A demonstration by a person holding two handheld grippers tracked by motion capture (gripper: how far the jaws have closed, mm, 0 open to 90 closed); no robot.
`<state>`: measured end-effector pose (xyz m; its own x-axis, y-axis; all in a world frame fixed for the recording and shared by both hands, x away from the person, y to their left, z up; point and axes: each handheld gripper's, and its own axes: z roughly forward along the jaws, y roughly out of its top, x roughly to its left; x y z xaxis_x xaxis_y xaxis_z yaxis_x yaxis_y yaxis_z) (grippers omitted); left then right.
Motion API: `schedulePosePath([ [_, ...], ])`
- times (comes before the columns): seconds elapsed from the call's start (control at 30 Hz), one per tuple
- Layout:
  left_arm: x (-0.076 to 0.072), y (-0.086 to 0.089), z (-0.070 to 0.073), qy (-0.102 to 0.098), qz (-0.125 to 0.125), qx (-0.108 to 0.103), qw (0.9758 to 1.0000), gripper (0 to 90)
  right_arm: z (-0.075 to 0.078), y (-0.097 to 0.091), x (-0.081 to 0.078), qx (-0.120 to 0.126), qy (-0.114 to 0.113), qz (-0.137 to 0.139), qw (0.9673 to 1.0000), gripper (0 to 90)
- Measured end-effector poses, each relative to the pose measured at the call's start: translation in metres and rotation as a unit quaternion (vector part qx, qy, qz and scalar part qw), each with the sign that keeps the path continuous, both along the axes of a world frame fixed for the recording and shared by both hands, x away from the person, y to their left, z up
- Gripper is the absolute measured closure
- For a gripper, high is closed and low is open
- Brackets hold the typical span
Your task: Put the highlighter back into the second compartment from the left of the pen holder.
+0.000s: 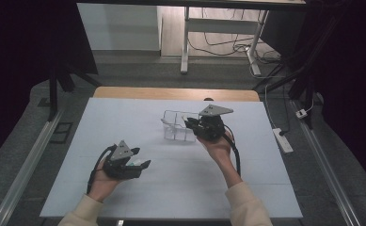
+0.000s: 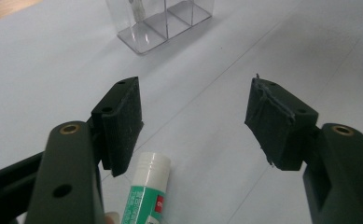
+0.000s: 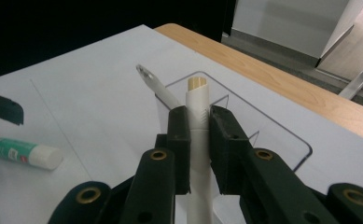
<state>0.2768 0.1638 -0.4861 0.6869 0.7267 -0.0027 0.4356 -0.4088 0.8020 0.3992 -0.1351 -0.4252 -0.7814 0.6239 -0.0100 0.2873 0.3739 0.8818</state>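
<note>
White paper covers the surface (image 1: pixel 171 183), with a strip of bare wood showing along its far edge. The right gripper (image 3: pixel 198 140) has its black fingers (image 3: pixel 179 135) clenched around a white pen (image 3: pixel 198 116), which stands nearly upright between them, its tan end poking out above the fingertips. Directly beyond and below those fingers sits a clear plastic organizer (image 3: pixel 272 135) with open-topped compartments; a second white pen (image 3: pixel 158 86) leans out of it, tilted away from the held one. In the high view the right gripper (image 1: pixel 192 125) hovers at the near right corner of the organizer (image 1: pixel 176 125), close to its rim. The left gripper (image 2: pixel 193 121) rests low over the surface with its fingers (image 2: pixel 121 116) released and spread wide, nothing between them. A glue stick (image 2: pixel 146 191) with a green label and white cap lies flat on the paper just beside the inner face of one finger; whether it touches that finger cannot be told. Bare paper stretches ahead of the left fingers up to the organizer (image 2: pixel 160 23), and wide open paper lies between the two hands and along the near edge of the surface.
</note>
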Motion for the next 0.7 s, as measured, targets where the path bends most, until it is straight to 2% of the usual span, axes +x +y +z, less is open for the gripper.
schedulePosePath([
  [0.23, -0.002, 0.002, 0.002, -0.003, 0.002, -0.001, 1.0000, 36.0, 0.005, 0.009, 0.004, 0.008, -0.011, -0.005, 0.9999, 77.7],
  [0.57, -0.003, 0.003, 0.003, -0.004, 0.004, -0.003, 1.0000, 36.0, 0.001, 0.012, 0.024, 0.032, 0.007, -0.028, 0.9991, 77.7],
  [0.7, -0.004, 0.004, 0.003, -0.004, 0.005, -0.004, 1.0000, 35.9, 0.001, 0.013, 0.029, 0.041, 0.006, -0.033, 0.9986, 77.7],
])
